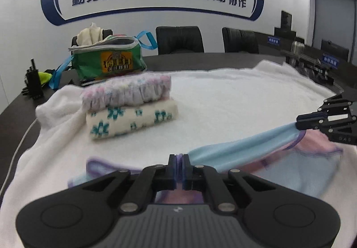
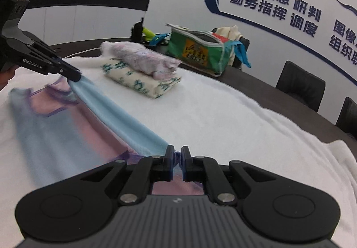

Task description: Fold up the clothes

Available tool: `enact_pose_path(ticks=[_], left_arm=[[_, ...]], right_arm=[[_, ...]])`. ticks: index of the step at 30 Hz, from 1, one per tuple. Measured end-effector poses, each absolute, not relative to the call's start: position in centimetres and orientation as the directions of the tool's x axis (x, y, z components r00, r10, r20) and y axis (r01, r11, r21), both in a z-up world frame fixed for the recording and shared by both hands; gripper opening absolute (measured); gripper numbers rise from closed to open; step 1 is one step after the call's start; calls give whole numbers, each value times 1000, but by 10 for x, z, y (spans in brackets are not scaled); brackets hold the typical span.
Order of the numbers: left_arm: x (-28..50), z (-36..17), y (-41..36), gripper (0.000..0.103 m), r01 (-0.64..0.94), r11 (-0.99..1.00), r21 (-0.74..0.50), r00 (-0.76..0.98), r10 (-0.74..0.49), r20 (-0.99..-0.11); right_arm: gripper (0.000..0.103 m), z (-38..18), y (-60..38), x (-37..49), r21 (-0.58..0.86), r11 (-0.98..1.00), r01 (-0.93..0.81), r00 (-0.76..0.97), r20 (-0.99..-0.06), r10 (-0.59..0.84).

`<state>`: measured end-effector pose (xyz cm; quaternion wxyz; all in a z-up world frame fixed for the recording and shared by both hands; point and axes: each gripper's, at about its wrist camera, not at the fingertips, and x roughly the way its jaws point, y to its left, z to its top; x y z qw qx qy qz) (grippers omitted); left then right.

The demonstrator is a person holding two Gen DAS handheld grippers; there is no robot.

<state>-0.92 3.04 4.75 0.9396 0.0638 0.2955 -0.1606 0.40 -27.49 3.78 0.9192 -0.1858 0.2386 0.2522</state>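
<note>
On white towel (image 1: 223,96), both grippers pinching blue-pink garment (image 1: 241,147)

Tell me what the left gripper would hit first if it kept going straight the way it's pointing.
Probably the white towel ahead. The left gripper, shut on the blue-pink garment, points slightly downward; the folded stack sits left of that line. Depth is uncertain.

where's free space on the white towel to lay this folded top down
Bare towel lies right of the folded stack, stretching to the towel's far edge, and between the stack and the blue-pink top. Crowded: behind the stack, by the green bag.
</note>
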Motion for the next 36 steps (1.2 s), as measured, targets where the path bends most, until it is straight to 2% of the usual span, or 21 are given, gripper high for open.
enact_pose_path(ticks=[6, 9, 10, 11, 12, 13, 17, 20, 22, 27, 31, 34, 36], left_arm=[[-51, 22, 28, 11, 364, 930, 41, 726, -256, -638], [-64, 40, 38, 11, 358, 933, -30, 752, -307, -584], [-64, 48, 38, 17, 355, 933, -55, 766, -324, -556], [-62, 53, 36, 27, 349, 934, -73, 778, -332, -534], [-60, 59, 35, 31, 344, 935, -91, 789, -340, -512], [-55, 61, 30, 35, 334, 938, -94, 799, -335, -500], [-26, 46, 5, 35, 259, 965, -30, 817, -236, -527], [-9, 24, 2, 34, 204, 978, -36, 780, -184, -598], [-9, 14, 8, 34, 201, 976, -79, 756, -206, -621], [-20, 8, 16, 38, 204, 976, -77, 757, -207, -620], [-25, 7, 30, 39, 201, 974, -102, 754, -221, -618], [-34, 14, 36, 39, 177, 974, -138, 750, -225, -622], [-39, 31, 34, 39, 181, 970, -165, 777, -244, -580]], right_arm=[[8, 8, -279, -35, -221, 782, -583, 699, -627, 344], [17, 18, -284, -46, -214, 798, -563, 725, -592, 353], [20, 24, -286, -49, -200, 806, -557, 735, -572, 365], [28, 29, -287, -48, -186, 815, -548, 745, -552, 375], [33, 34, -286, -46, -173, 824, -540, 755, -533, 382], [33, 36, -284, -43, -158, 831, -533, 760, -520, 389], [33, 35, -263, -22, -91, 846, -526, 754, -510, 414], [33, 26, -238, -9, -69, 840, -538, 733, -532, 425], [33, 19, -224, -5, -82, 837, -541, 729, -541, 419], [33, 0, -206, -2, -109, 826, -553, 695, -608, 384], [34, -1, -228, -9, -90, 869, -487, 705, -628, 330], [35, 6, -247, -21, -102, 899, -425, 745, -604, 284], [35, 14, -252, -27, -94, 909, -406, 767, -576, 283]])
